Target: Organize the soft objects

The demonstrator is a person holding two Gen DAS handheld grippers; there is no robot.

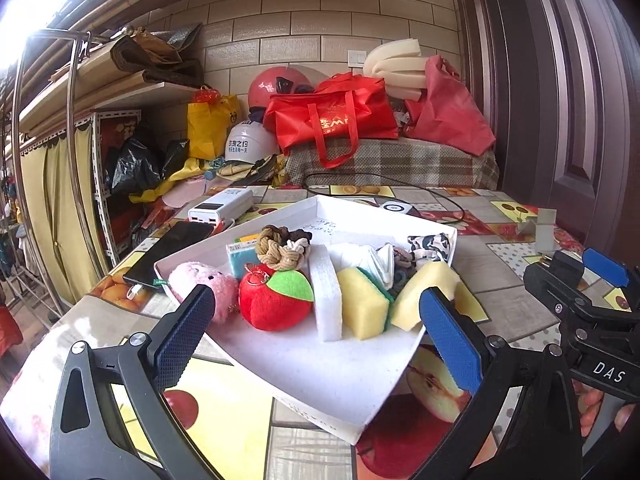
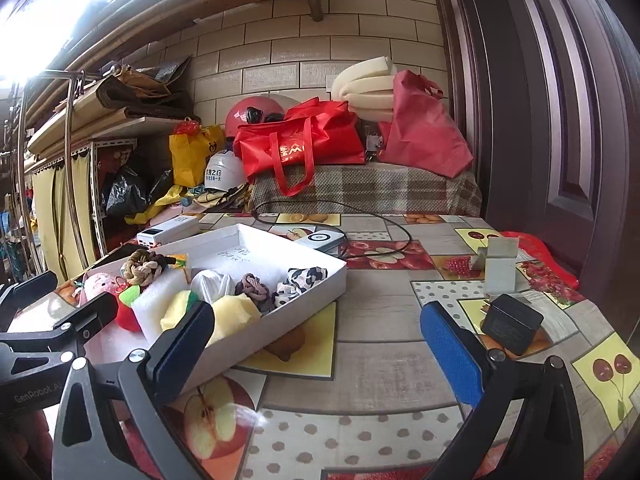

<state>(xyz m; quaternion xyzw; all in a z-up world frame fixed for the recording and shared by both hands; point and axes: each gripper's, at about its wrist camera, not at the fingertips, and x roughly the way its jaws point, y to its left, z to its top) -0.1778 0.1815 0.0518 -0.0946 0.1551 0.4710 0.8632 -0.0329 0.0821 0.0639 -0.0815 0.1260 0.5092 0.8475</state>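
The left gripper has its jaws wide apart and holds nothing, just in front of the white tray. In the tray lie a pink plush, a red apple toy, a white foam block and yellow sponges. The right gripper is also wide apart, empty, over the fruit-pattern tablecloth, near a black charger.
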